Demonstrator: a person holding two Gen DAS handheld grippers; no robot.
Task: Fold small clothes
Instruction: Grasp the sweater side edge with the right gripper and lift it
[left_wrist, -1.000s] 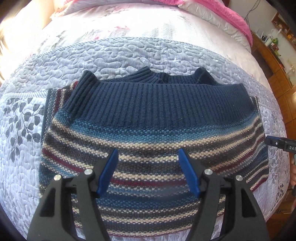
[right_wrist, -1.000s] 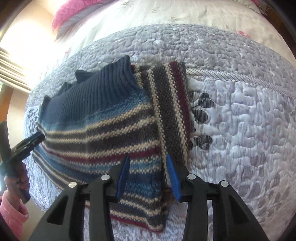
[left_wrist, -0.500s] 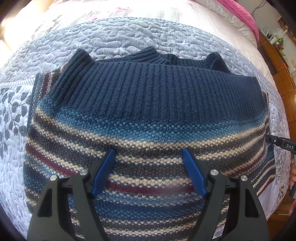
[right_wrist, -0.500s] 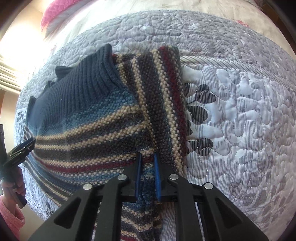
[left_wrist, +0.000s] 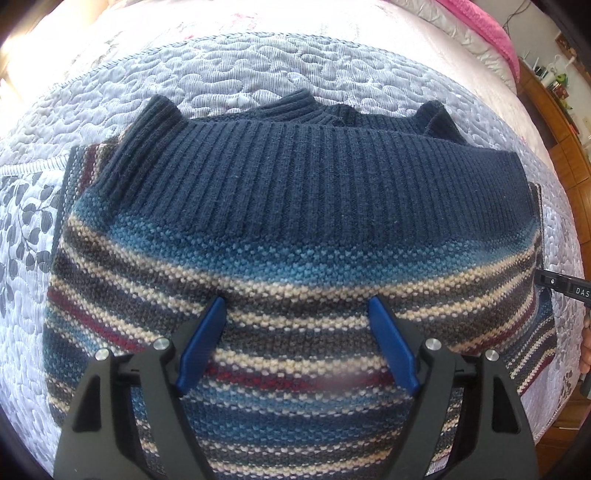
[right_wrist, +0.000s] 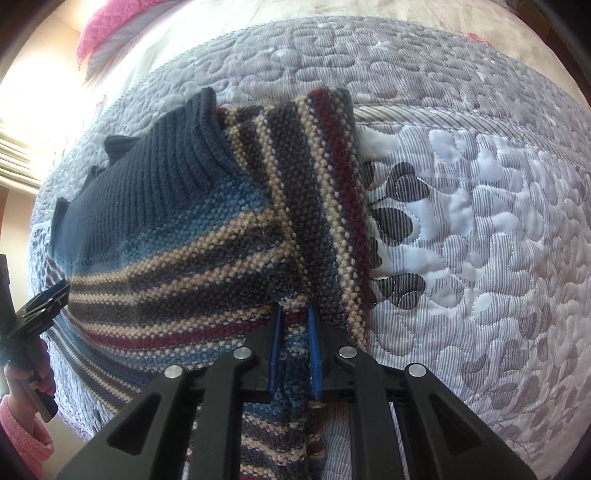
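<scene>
Both tools differ: right hand-held gripper (right_wrist: 294, 347) pinches the sweater (left_wrist: 295, 229) edge, left hand-held gripper (left_wrist: 297, 339) gapes.

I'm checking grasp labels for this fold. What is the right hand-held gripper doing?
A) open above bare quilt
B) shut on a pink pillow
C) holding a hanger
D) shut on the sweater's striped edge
D: the right hand-held gripper has its blue pads pinching a fold of the striped sweater.
</scene>
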